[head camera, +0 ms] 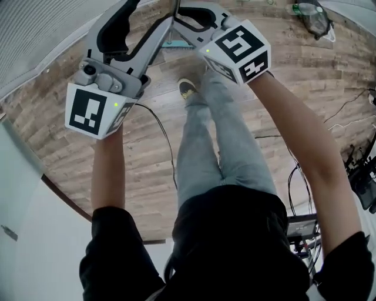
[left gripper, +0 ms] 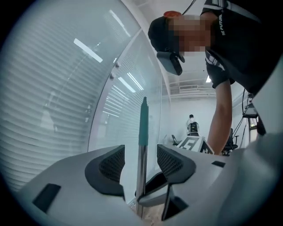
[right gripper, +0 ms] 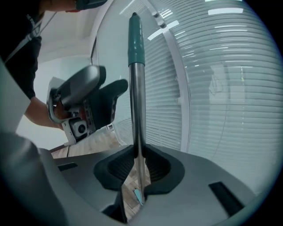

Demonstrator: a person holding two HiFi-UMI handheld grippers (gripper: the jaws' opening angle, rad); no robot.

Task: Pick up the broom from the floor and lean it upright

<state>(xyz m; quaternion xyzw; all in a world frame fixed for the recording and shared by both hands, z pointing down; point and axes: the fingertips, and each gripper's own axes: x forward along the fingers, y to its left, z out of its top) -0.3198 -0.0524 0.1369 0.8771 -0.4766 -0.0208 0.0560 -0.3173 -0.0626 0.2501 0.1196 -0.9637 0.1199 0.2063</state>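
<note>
The broom stands upright, a metal shaft (right gripper: 138,132) with a teal grip (right gripper: 136,44) at its top. My right gripper (right gripper: 138,170) is shut on the shaft well below that grip. My left gripper (left gripper: 140,161) is open; the shaft (left gripper: 141,176) rises between its black pads (left gripper: 112,165) without touching either. In the head view both grippers are raised in front of me, the left gripper (head camera: 144,23) beside the right gripper (head camera: 189,17). A bit of teal, the broom's head (head camera: 172,44), shows on the wooden floor far below them.
A curved glass wall with blinds (right gripper: 221,88) stands close behind the broom. The person's legs and a shoe (head camera: 187,88) are under the grippers. Black cables (head camera: 164,135) lie on the floor, with equipment (head camera: 361,176) at the right. Another person (left gripper: 192,126) stands far off.
</note>
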